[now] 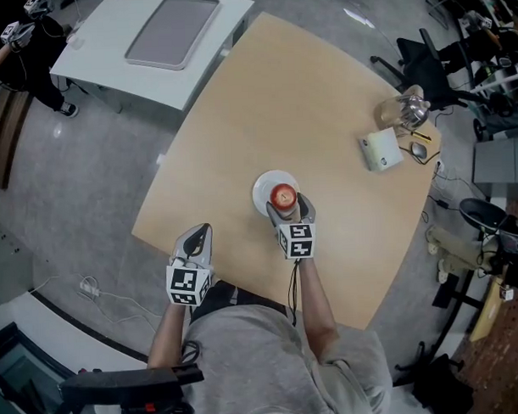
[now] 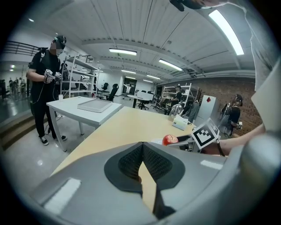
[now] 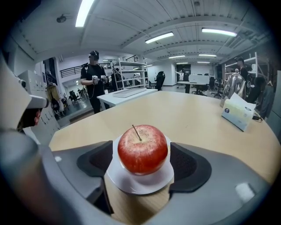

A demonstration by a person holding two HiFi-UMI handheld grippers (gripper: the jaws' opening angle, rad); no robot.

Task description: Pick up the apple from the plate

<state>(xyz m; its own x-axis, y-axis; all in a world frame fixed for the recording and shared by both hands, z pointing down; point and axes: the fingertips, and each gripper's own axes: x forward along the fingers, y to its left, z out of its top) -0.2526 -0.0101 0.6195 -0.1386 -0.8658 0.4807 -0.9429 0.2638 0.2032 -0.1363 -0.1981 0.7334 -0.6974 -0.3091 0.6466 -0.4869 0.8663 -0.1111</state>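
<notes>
A red apple (image 1: 283, 195) (image 3: 142, 154) with its stem up sits on a small white plate (image 1: 262, 186) (image 3: 140, 183) near the front of the tan table (image 1: 323, 89). My right gripper (image 1: 289, 208) (image 3: 141, 163) stands open around the apple, one dark pad on each side and a thin gap at both. The left gripper view shows the apple (image 2: 167, 139) and the right gripper's marker cube (image 2: 205, 134) off to the right. My left gripper (image 1: 196, 235) (image 2: 141, 146) is over the table's front left edge, its jaws shut and empty.
A white tissue box (image 1: 381, 148), a shiny jug (image 1: 403, 110) and a mouse (image 1: 419, 150) lie at the table's far right. Beyond stands a white table with a grey tray (image 1: 170, 31), and a person (image 1: 20, 49) at the far left. Office chairs (image 1: 423, 60) crowd the right.
</notes>
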